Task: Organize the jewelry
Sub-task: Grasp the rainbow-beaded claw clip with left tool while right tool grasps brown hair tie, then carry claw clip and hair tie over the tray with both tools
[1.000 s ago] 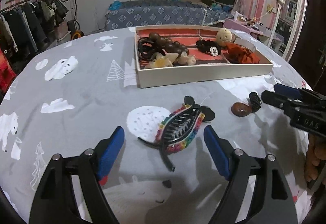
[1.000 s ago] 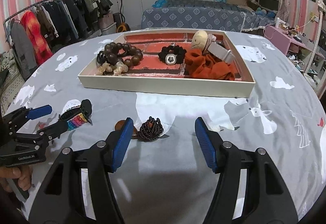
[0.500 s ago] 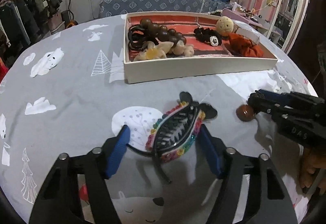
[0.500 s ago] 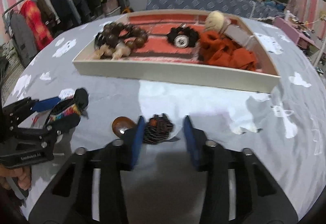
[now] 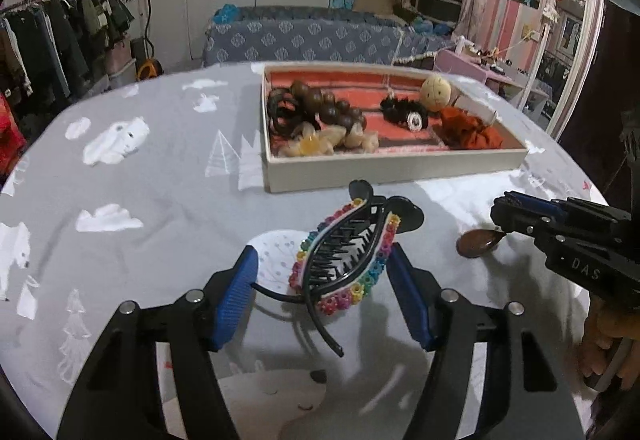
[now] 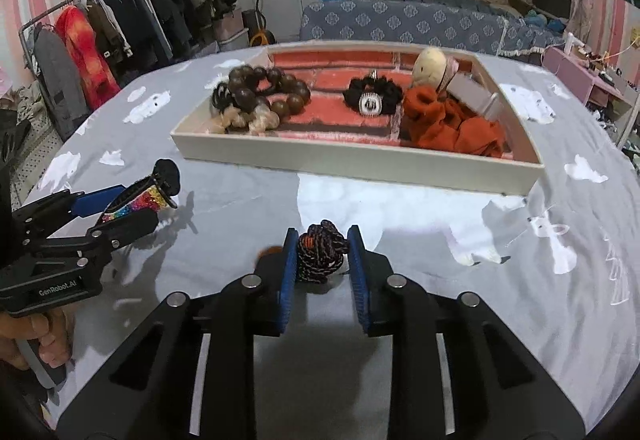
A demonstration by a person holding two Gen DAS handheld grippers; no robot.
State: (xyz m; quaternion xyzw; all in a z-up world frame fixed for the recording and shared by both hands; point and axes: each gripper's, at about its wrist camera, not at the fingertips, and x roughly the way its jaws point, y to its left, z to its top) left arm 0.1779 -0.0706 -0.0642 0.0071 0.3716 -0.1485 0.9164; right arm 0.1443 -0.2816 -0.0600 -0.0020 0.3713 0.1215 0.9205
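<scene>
Two loose pieces sit in front of the tray, one for each of my grippers. My left gripper (image 5: 322, 294) has its jaws around one rainbow-beaded hair claw (image 5: 347, 255); the right pad touches its beaded edge, the left pad stands a little off with only the thin black loop near it, so I cannot tell whether it is truly clamped. My right gripper (image 6: 322, 260) has just been closing its jaws, and both blue pads now press on one dark braided cord knot (image 6: 320, 257) with an orange fleck. One brown oval bead (image 5: 476, 243) hangs on that piece, just below the right gripper's tips.

In the one shallow white tray (image 6: 360, 164) I count one string of large dark wooden beads (image 6: 264, 89), one pale chunky bracelet (image 6: 246, 119), one black scrunchie with a white charm (image 6: 374, 95), one rust-orange scrunchie (image 6: 448, 123) and one cream ball (image 6: 430, 63).

The tray's near wall stands just beyond both held pieces. Its red-lined middle, between the beads and the black scrunchie, is bare, and so is the cloth to the tray's left and right.

The surface (image 5: 140, 199) is round, covered in grey cloth printed with white polar bears, clouds and trees. Behind it are a blue patterned sofa (image 6: 400, 23), a clothes rack (image 6: 120, 23), white wardrobes and pink striped walls.
</scene>
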